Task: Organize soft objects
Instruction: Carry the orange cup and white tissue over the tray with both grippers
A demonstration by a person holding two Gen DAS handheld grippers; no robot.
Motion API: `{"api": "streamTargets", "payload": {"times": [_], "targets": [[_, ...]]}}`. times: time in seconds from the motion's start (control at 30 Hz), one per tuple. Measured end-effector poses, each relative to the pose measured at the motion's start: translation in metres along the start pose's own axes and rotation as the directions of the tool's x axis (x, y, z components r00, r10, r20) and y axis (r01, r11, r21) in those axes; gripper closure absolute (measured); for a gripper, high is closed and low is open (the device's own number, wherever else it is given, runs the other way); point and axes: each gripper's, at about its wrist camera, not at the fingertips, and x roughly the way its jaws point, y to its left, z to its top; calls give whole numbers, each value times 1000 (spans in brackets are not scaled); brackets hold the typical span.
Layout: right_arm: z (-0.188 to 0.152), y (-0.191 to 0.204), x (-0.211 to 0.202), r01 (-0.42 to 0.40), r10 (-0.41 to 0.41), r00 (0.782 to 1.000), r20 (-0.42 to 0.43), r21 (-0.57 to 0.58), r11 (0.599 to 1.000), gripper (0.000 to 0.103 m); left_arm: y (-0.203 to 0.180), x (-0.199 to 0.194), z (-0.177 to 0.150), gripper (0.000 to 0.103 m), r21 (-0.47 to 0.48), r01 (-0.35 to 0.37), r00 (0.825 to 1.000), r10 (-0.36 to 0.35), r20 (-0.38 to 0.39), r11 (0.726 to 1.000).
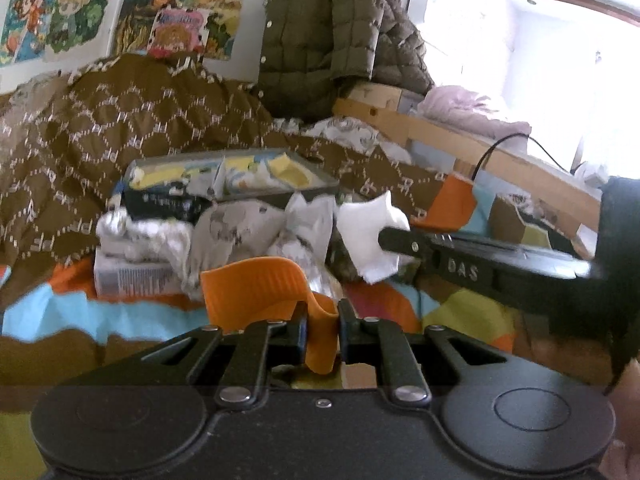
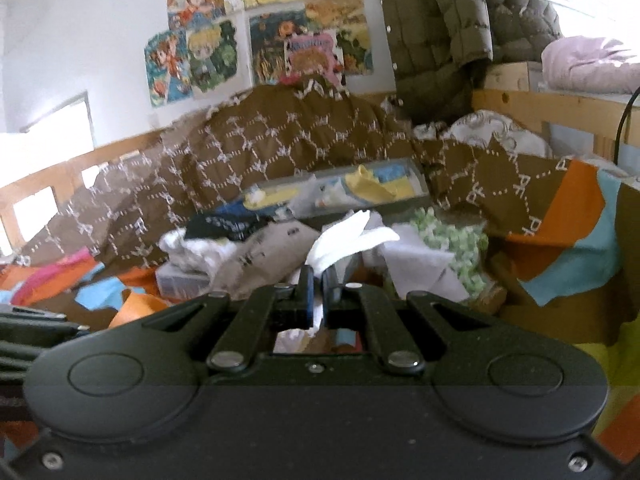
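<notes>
My left gripper [image 1: 323, 320] is shut on an orange soft piece [image 1: 256, 288], held above the bed. My right gripper [image 2: 318, 280] is shut on a white soft piece [image 2: 348, 240]; it also shows in the left wrist view [image 1: 370, 236], gripped at the right gripper's tip [image 1: 390, 238]. Behind them lies a pile of white and grey cloths [image 1: 224, 236] and an open box [image 1: 228, 178] holding yellow, blue and white pieces. The box also shows in the right wrist view [image 2: 352, 188].
A brown patterned quilt [image 1: 120, 120] covers the bed's back. A green quilted jacket [image 1: 328, 32] hangs on the wooden bed frame [image 1: 440, 136]. A green-white cloth [image 2: 452, 240] lies at the right. A colourful sheet [image 2: 568, 240] is below. A small carton [image 1: 132, 276] sits by the pile.
</notes>
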Motion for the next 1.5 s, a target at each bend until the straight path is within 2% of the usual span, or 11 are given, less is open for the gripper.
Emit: {"api": "streamTargets", "payload": {"times": [0.37, 0.47, 0.63, 0.8, 0.97, 1.13, 1.3, 1.5], "targets": [[15, -1, -13, -15, 18, 995, 99, -30, 999, 103, 7, 15, 54, 88, 99, 15, 997, -22, 76, 995], [25, 1, -7, -8, 13, 994, 110, -50, 999, 103, 14, 24, 69, 88, 116, 30, 997, -38, 67, 993], [52, 3, 24, -26, 39, 992, 122, -111, 993, 103, 36, 49, 98, 87, 152, 43, 997, -51, 50, 987], [97, 5, 81, -63, 87, 988, 126, -185, 981, 103, 62, 78, 133, 87, 193, 7, 998, -19, 60, 981], [130, 3, 146, -110, 124, 991, 53, -213, 971, 103, 91, 112, 165, 87, 240, -54, 997, 41, 58, 969], [143, 2, 196, -129, 123, 992, -43, -218, 967, 103, 112, 159, 182, 87, 220, -93, 995, 81, 62, 971], [144, -5, 225, -103, 86, 992, -94, -191, 976, 103, 125, 207, 186, 87, 190, -89, 996, 83, 42, 978], [134, -25, 258, -76, 49, 983, -176, -151, 986, 103, 125, 252, 179, 87, 173, -52, 999, 53, 2, 984]]}}
